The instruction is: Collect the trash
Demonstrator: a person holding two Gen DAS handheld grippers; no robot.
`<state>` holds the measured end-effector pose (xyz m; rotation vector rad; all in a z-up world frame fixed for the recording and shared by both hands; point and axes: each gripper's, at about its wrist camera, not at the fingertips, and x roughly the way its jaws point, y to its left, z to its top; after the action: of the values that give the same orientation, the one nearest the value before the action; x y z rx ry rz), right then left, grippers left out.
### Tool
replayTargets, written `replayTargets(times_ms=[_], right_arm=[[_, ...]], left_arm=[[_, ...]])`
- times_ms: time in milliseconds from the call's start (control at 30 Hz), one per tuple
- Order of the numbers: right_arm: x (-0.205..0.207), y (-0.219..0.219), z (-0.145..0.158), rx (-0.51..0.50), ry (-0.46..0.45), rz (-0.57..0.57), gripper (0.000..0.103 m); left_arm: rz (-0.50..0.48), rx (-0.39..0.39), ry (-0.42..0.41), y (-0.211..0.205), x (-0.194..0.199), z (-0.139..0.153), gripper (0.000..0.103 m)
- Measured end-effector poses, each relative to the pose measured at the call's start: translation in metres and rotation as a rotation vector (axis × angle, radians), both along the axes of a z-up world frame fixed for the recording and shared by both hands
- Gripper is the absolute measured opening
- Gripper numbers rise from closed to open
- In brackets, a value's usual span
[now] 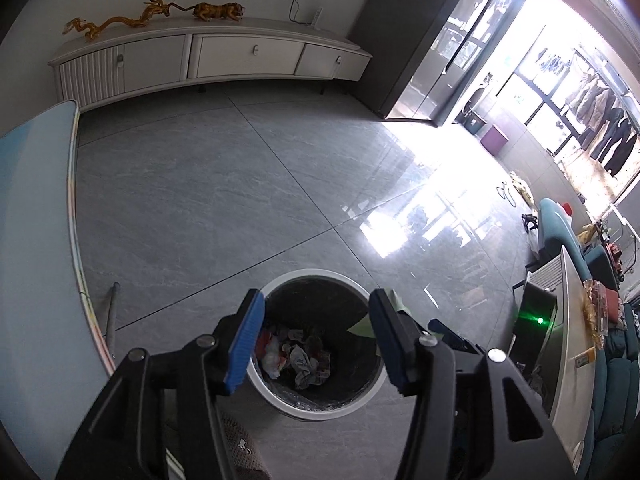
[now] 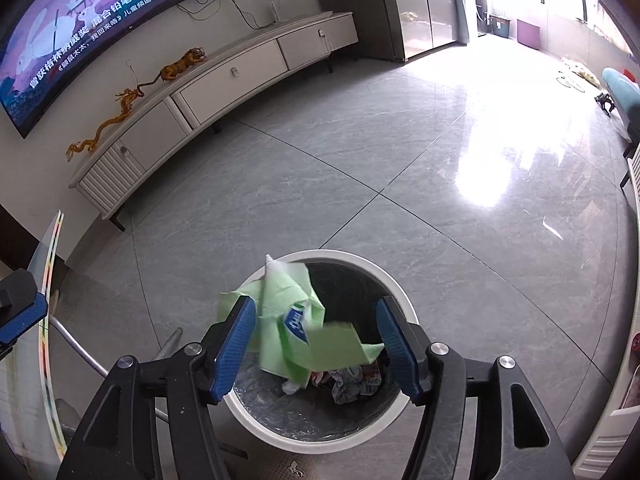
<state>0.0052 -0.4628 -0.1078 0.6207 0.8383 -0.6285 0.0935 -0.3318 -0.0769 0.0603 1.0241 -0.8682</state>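
While both claws hang released, green wrapper blurred, hides bin contents partly.

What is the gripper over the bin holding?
Nothing is held. The left gripper is open and empty. The right gripper is open too; the green wrapper hangs between its jaws, unpinched, above the trash bin.

floor: glossy tile | wrapper: crumpled green paper | bin: white plastic rim
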Motion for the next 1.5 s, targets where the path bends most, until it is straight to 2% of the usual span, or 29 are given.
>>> replayTargets(times_ms=[200,400,800,900,1067,1267,1500], right_arm=[[0.004,0.007,0.016,-0.035,0.003,0.012,0.066],[0.006,0.035,0.050,-0.066,-0.059,0.064,0.066],[0.040,0.156,0.113,-0.159,-0.183,0.311,0.067],[0.046,0.188,0.126,-0.187,-0.215,0.360,0.070],[0.050,0.228,0.137,-0.232,-0.246,0.408,0.074],[0.053,0.258,0.136,-0.284,-0.250,0.432,0.080],[0.056,0.273,0.133,-0.324,-0.247,0.410,0.093]], left_arm=[[0.083,-0.028,-0.091,0.053,-0.005,0.035,0.055],[0.200,-0.035,-0.200,0.116,-0.007,0.067,0.058],[0.476,0.018,-0.383,0.259,-0.018,0.109,0.059],[0.535,0.030,-0.425,0.284,-0.022,0.117,0.059],[0.607,0.049,-0.464,0.315,-0.030,0.118,0.059],[0.645,0.070,-0.448,0.336,-0.032,0.104,0.060],[0.676,0.087,-0.453,0.348,-0.034,0.090,0.069]])
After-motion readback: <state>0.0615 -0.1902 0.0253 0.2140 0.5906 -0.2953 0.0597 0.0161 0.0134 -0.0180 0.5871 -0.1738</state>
